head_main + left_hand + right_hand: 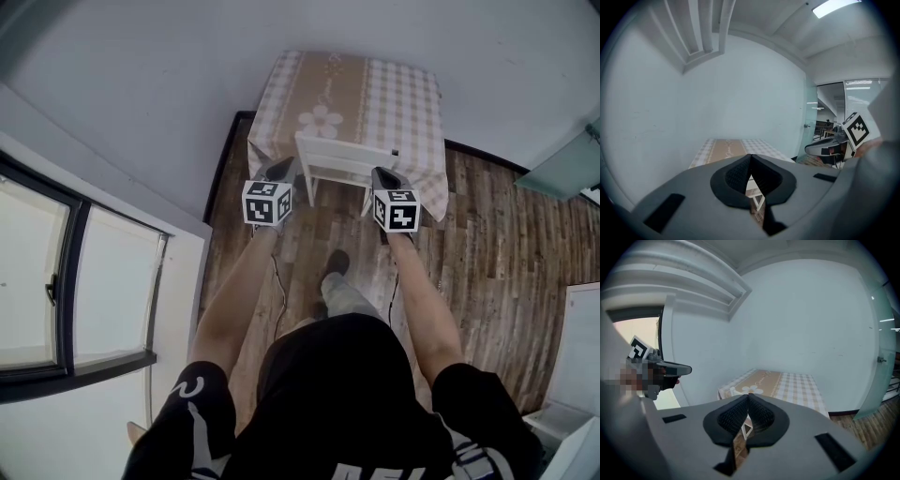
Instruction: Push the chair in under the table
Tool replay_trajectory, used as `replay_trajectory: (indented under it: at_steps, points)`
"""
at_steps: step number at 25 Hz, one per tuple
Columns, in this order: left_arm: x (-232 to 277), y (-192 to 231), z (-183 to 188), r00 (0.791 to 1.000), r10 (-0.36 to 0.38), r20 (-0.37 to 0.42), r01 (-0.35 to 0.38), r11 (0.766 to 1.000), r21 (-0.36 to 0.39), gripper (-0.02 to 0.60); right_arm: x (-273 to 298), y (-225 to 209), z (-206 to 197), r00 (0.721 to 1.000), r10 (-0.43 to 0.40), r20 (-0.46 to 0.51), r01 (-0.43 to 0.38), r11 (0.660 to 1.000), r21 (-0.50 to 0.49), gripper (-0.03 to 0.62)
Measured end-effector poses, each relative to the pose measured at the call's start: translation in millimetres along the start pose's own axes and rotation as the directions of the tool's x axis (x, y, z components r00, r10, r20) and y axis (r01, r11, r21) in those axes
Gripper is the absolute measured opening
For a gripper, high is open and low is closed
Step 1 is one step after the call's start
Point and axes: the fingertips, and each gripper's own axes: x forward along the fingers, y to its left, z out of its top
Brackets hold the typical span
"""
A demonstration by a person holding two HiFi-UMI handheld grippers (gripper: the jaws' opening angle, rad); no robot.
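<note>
1. Since the left gripper (281, 171) and the right gripper (382, 176) both have their jaws shut tight with nothing in them, use the closed tips like two little fists.
2. Look at the white chair (345, 157). It stands at the near edge of the table (427, 141), with its back toward the person.
3. Put one tip on each end of the chair back. They are very near it, but I cannot tell if they touch.
4. Push both sides the same, straight to the far side, so the chair does not turn.
5. Go slowly, and stop when the back is just beside the table.
</note>
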Motion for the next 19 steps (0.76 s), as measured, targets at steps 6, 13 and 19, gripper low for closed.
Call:
replay_trajectory:
  at_steps: [6,13,19]
  points:
    - [-3.7,7.2,-6.4,1.0,0.008,-0.016,-0.008,1.0,0.006,0.026,4.2,5.8,-8.3,1.0,0.006,-0.021,-0.006,1.0,-0.012,0.014]
    - [0.1,3.4,-9.9,1.0,-0.003,-0.027,0.003,1.0,0.013,0.026,9.4,4.0,-11.6,0.999,0.009,-0.034,-0.01,1.0,-0.014,0.014]
    - [1.4,-1.8,-13.8,0.999,-0.018,-0.033,0.019,1.0,0.019,0.026,7.8,6.2,-13.1,1.0,0.016,-0.027,-0.016,1.0,-0.016,0.014]
